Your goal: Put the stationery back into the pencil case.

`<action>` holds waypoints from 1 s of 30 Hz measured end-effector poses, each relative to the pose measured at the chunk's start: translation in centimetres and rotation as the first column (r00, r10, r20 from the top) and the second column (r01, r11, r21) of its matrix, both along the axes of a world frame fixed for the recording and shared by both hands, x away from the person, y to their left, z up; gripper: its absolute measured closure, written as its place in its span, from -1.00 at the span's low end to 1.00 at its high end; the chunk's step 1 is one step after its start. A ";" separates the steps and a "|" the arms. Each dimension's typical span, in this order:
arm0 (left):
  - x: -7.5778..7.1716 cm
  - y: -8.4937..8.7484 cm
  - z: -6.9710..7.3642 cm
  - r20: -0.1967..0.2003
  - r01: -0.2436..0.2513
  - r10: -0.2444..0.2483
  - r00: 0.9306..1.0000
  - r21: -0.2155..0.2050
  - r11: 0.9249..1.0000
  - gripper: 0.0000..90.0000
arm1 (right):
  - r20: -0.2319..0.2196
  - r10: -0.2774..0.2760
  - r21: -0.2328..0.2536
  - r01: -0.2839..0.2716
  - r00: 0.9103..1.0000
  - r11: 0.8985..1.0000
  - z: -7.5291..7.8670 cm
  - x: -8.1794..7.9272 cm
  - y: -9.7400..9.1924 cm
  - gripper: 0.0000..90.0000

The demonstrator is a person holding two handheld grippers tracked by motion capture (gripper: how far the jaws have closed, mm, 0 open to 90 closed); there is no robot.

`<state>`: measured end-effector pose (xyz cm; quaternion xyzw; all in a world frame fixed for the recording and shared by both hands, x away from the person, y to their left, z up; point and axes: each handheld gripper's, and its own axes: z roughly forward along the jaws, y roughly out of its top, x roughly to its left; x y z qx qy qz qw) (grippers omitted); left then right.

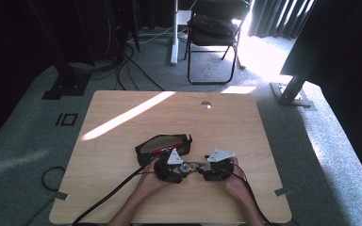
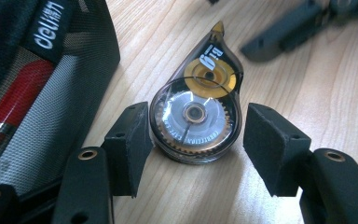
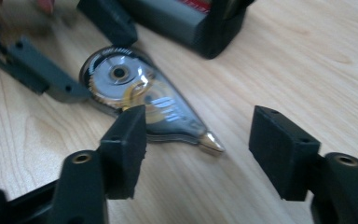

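The correction tape dispenser (image 2: 196, 116) lies flat on its side on the wood. It is teardrop-shaped, with a clear smoky shell, a toothed silver reel and a smaller gold reel. In the left gripper view its tip points toward 12 o'clock. The printed lettering is probably a brand name.

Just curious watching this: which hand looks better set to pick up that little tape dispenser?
Probably the left. The left gripper has its open jaws on either side of the correction tape dispenser. The right gripper stands open near its pointed tip, mostly off to one side.

Black tongs (image 2: 196, 149), grey triangular plates
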<state>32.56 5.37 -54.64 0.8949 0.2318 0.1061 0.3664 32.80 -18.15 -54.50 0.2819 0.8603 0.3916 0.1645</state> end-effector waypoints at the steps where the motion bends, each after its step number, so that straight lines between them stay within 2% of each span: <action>1: -0.1 -0.1 -0.1 0.000 0.000 0.000 1.000 0.001 1.000 -0.08 | -0.003 -0.008 0.010 0.008 1.000 1.000 0.1 0.0 -0.2 -0.10; 7: -0.2 -0.3 -0.2 0.004 0.007 -0.007 1.000 0.006 1.000 -0.07 | -0.022 -0.081 0.074 0.083 0.996 0.994 0.2 0.6 -1.3 0.04; 12: 0.0 -0.6 -0.3 0.009 -0.010 0.010 1.000 -0.004 1.000 -0.08 | -0.033 -0.120 0.079 0.123 0.992 0.989 0.1 1.0 -1.6 0.04; 17: 0.1 -1.0 -0.2 0.016 -0.007 0.007 1.000 -0.002 1.000 -0.12 | -0.039 -0.123 0.076 0.125 0.992 0.989 -0.1 1.1 -1.5 0.00; 22: 0.4 -1.5 -0.2 0.007 -0.017 0.017 1.000 -0.002 1.000 -0.13 | -0.042 -0.121 0.073 0.124 0.992 0.990 -0.2 1.1 -1.5 -0.03; 30: 0.9 -2.0 -0.4 0.029 -0.006 0.005 1.000 0.029 1.000 -0.14 | -0.051 -0.138 0.066 0.141 0.989 0.988 -0.6 1.3 -1.7 -0.06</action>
